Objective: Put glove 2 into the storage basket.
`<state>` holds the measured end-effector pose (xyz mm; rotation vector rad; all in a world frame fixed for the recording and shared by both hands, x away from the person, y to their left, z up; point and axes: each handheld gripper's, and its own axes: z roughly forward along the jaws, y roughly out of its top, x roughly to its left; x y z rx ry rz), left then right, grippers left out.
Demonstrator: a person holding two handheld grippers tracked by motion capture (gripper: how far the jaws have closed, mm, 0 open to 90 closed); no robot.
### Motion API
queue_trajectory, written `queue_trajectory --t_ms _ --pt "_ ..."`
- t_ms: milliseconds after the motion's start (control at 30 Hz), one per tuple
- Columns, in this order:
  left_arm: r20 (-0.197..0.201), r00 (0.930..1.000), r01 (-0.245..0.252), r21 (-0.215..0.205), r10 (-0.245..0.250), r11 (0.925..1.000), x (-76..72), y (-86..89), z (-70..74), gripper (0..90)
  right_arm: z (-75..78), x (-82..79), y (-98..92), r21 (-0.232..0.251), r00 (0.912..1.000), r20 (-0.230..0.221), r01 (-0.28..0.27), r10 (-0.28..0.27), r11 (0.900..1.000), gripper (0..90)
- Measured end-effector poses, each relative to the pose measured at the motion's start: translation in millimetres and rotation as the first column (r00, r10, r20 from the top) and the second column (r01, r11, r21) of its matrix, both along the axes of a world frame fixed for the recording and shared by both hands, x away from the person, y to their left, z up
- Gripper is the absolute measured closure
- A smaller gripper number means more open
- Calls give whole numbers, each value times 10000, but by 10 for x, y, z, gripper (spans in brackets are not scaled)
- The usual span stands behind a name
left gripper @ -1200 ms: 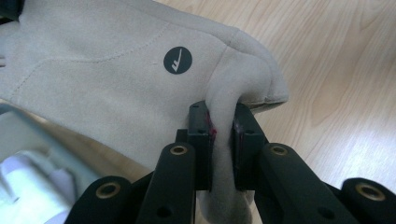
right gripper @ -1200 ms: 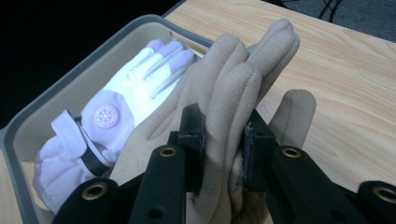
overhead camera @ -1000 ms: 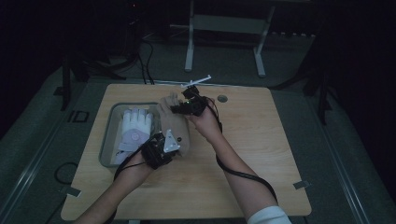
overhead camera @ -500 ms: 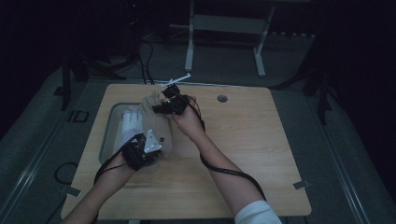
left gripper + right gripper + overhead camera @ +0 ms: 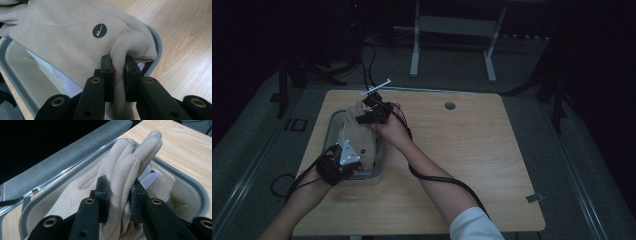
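1. Left gripper [image 5: 118, 72] is clamped hard on the cuff end of the beige glove [image 5: 70, 37] — fabric bunched tight between the jaws, a round dark logo showing on the cloth just above.
2. Right gripper [image 5: 119, 197] is grasping the same glove at its finger end, the stuffed fingers [image 5: 140, 152] sticking up past the jaws.
3. From the high view, the glove [image 5: 359, 137] hangs stretched between the two grippers — left gripper [image 5: 343, 159] near the tray's front, right gripper [image 5: 371, 114] toward its far end.
4. It sits right over the grey tray [image 5: 331, 125], at the left side of the wooden table [image 5: 492, 160].
5. White material [image 5: 50, 67] lies inside the tray under the glove.
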<state>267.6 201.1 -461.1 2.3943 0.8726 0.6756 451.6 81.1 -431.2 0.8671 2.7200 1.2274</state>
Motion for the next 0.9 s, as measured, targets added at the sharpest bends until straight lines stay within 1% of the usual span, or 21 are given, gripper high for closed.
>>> queue_trajectory --t_ms 100,167,233,267,333,400,467,500,533,600,633,667,767,833,867,900 --pt "-150 9999 -55 51 56 10000 38 28 -64 811 -78 31 79 -42 10000 -52 11 -11 10000 731" --pt "-334 9994 -102 -34 101 9999 71 41 -123 811 -130 53 113 -127 9999 -104 6 -7 9999 730" --pt "-449 9989 -136 7 136 9999 96 40 -173 811 -195 78 140 -344 9999 -172 16 -22 9994 729" --pt "-499 9987 -144 -85 140 9999 114 39 -201 810 -230 90 149 -449 9998 -209 30 -40 9990 729" --pt "-607 9981 -142 -44 139 9999 140 29 -240 810 -319 125 163 -702 9994 -314 95 -117 9975 725" --pt "-724 9973 -103 10 103 9999 167 20 -281 809 -399 153 164 -844 9990 -408 141 -176 9963 720" --pt "-878 9961 -87 -58 81 9999 192 20 -315 809 -465 167 166 -935 9986 -489 171 -218 9955 711" --pt "-901 9959 -82 -24 79 10000 199 19 -327 809 -487 171 164 -946 9983 -538 181 -232 9954 710" --pt "-950 9954 -89 -91 80 9999 211 21 -341 808 -497 174 161 -935 9983 -537 175 -226 9955 708" --pt "-1058 9944 -80 -90 70 9999 231 21 -358 808 -507 188 160 -900 9979 -609 167 -223 9958 705" --pt "-1084 9941 -117 -163 98 9998 238 21 -361 808 -510 190 164 -927 9980 -588 168 -224 9956 704" --pt "-1127 9936 -103 -135 87 9999 242 21 -363 808 -516 189 170 -951 9982 -544 191 -243 9953 698" --pt "-1316 9913 -120 -265 84 9996 251 30 -365 798 -531 183 173 -921 9981 -558 204 -256 9955 650" --pt "-1433 9897 -127 -442 63 9989 245 43 -348 756 -513 180 151 -880 9981 -580 167 -218 9960 591" --pt "-1392 9902 -172 -567 92 9982 237 49 -332 713 -498 185 130 -852 9981 -585 165 -215 9962 573" --pt "-1437 9896 -176 -775 63 9968 230 56 -314 679 -476 186 107 -803 9983 -540 164 -208 9966 539"
